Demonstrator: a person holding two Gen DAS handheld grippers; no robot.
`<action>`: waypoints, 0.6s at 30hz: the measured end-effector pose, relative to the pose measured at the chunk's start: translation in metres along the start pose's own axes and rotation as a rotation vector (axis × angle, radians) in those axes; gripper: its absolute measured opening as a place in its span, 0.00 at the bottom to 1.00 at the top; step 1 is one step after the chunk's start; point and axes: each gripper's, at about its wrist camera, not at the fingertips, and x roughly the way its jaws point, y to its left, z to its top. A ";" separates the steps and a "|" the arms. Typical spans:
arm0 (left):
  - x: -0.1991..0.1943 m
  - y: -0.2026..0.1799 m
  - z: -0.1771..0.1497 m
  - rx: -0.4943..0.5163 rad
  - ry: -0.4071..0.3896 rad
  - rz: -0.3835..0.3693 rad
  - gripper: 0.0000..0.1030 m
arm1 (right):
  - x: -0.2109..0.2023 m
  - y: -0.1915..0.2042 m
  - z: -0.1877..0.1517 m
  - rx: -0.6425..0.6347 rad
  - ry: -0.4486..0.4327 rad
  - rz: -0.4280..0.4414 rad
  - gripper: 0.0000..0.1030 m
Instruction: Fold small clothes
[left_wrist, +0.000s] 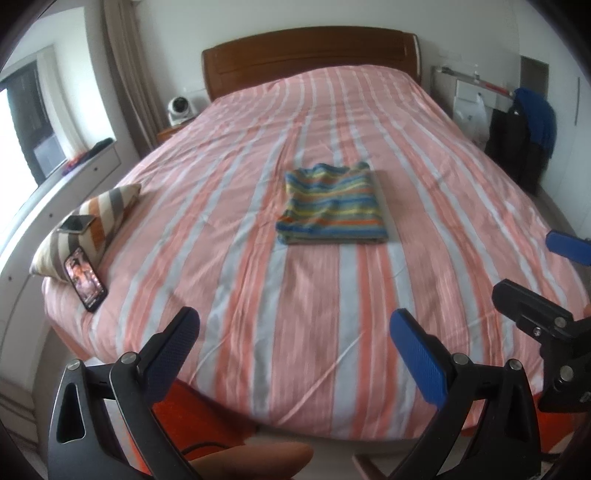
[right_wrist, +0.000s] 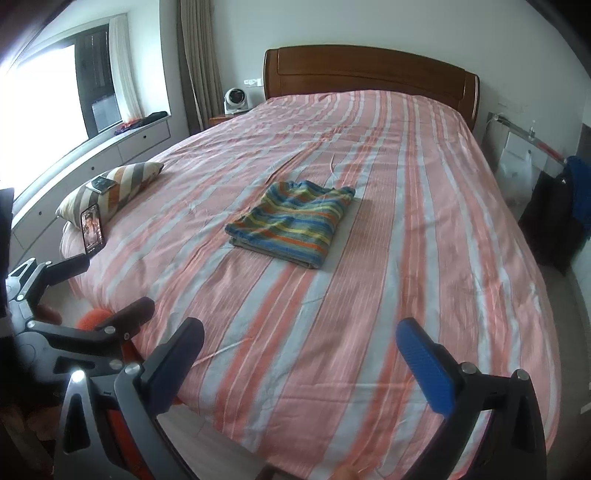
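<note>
A folded striped garment (left_wrist: 332, 205), banded in blue, green, yellow and orange, lies flat on the bed (left_wrist: 258, 295) near the middle of its pink-and-grey striped cover, well short of the wooden headboard (left_wrist: 310, 55). Its edges look squared, though the left wrist view is slightly blurred, so the number of layers is hard to tell. The left gripper (left_wrist: 295, 343) hangs over the foot of the bed, released, its fingers spread wide with nothing between them, well apart from the garment. The right gripper (right_wrist: 301, 354) is likewise spread and empty, beside the left one at the foot of the bed. At the bed's left edge, a striped cushion (right_wrist: 110, 188) carries one phone (right_wrist: 100, 184) on top, and a second phone (right_wrist: 92, 229) with a lit screen leans against its front.
</note>
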 end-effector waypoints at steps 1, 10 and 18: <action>0.000 0.001 0.000 -0.001 0.001 0.003 1.00 | -0.001 0.002 0.001 -0.003 -0.004 0.004 1.00; 0.002 0.006 0.003 -0.031 0.016 0.006 1.00 | 0.001 0.018 0.003 -0.042 0.017 0.011 1.00; 0.005 0.005 0.004 -0.033 0.032 0.009 1.00 | 0.007 0.010 0.001 -0.022 0.025 -0.021 0.99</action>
